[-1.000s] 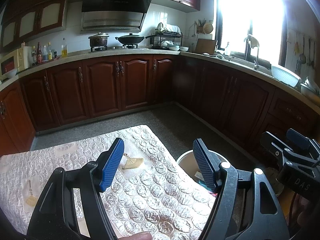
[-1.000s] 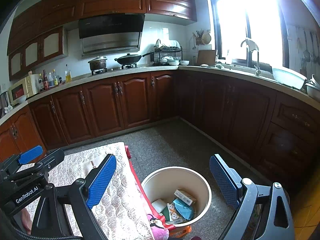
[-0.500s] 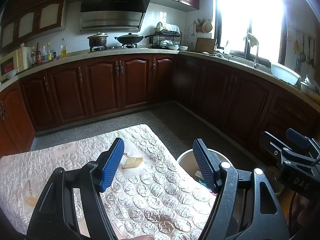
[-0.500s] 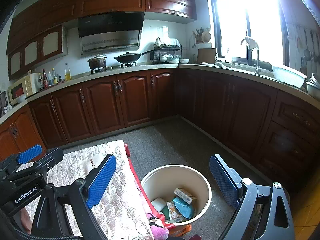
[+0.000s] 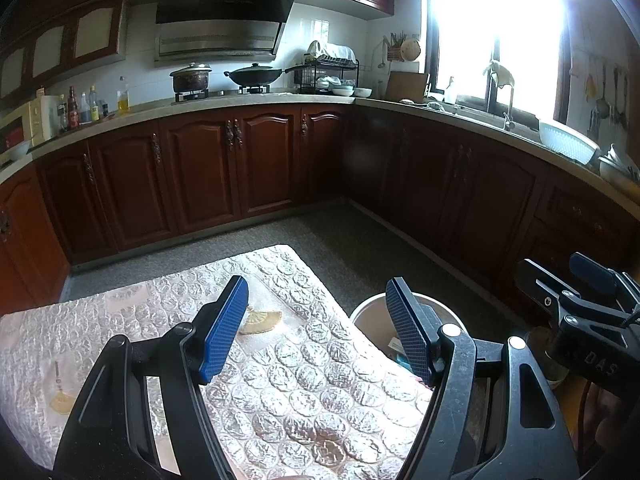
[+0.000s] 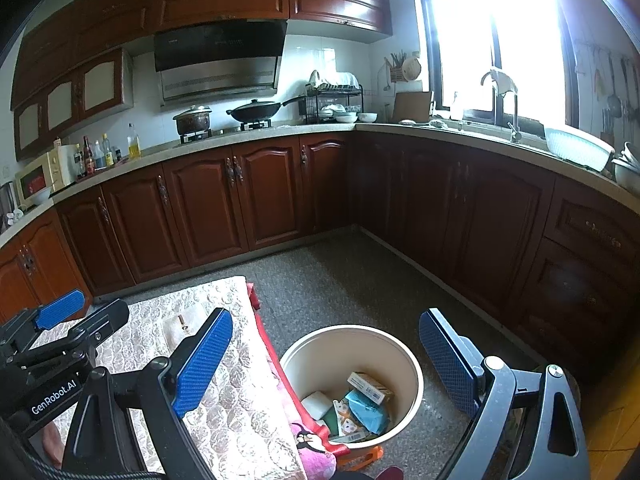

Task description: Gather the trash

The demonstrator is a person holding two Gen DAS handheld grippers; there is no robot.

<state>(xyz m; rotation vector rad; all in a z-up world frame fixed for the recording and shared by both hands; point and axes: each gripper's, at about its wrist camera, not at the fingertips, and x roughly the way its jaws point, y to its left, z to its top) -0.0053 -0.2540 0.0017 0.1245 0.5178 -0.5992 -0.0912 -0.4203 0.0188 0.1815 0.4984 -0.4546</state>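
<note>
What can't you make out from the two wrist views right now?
- Bin contents: the left wrist view shows only its rim; the left gripper finger and the table cover hide the rest.
- Box label in the bin: too small, right wrist view.
- Window scene: washed out by glare.

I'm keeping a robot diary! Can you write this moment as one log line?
left gripper: open, empty | right gripper: open, empty | bin: on floor beside table, trash inside | table: no trash seen
</note>
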